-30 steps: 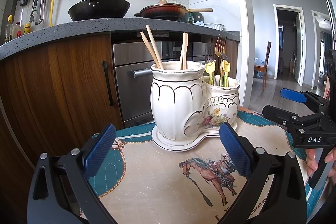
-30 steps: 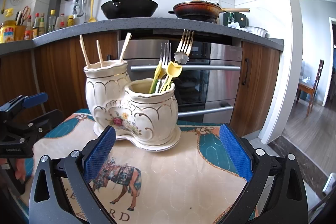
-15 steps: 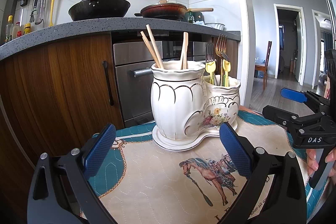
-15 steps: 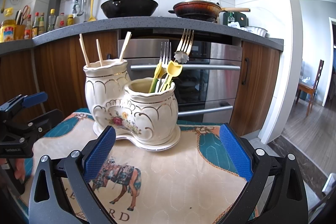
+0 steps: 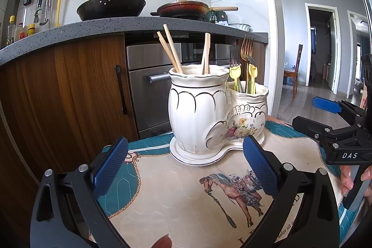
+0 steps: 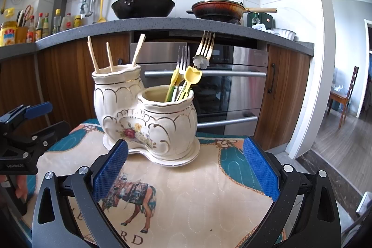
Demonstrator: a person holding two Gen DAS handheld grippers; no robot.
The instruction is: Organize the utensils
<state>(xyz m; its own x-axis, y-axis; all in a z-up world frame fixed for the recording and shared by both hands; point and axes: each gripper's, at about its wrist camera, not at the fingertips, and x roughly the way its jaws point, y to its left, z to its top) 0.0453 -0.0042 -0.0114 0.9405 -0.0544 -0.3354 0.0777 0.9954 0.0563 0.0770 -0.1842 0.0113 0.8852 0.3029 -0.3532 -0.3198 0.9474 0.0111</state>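
A white ceramic double utensil holder (image 5: pixel 216 117) (image 6: pixel 148 122) stands on a horse-print mat (image 5: pixel 186 190) (image 6: pixel 197 187). Its taller pot holds three wooden chopsticks (image 5: pixel 171 50) (image 6: pixel 109 57). Its lower pot holds forks (image 5: pixel 247 48) (image 6: pixel 204 44) and yellow-handled utensils (image 5: pixel 234 74) (image 6: pixel 191 79). My left gripper (image 5: pixel 186 166) is open and empty, a little in front of the holder. My right gripper (image 6: pixel 184 169) is open and empty, also in front of it. Each gripper shows at the edge of the other's view (image 5: pixel 334 129) (image 6: pixel 25 122).
Behind the mat is a kitchen counter (image 5: pixel 93 26) with a black wok (image 5: pixel 111 5) and a brown pan (image 6: pixel 218 9). Wooden cabinets (image 5: pixel 69 94) and a steel oven (image 6: pixel 232 90) stand below it. The mat's far edge (image 6: pixel 232 138) is close behind the holder.
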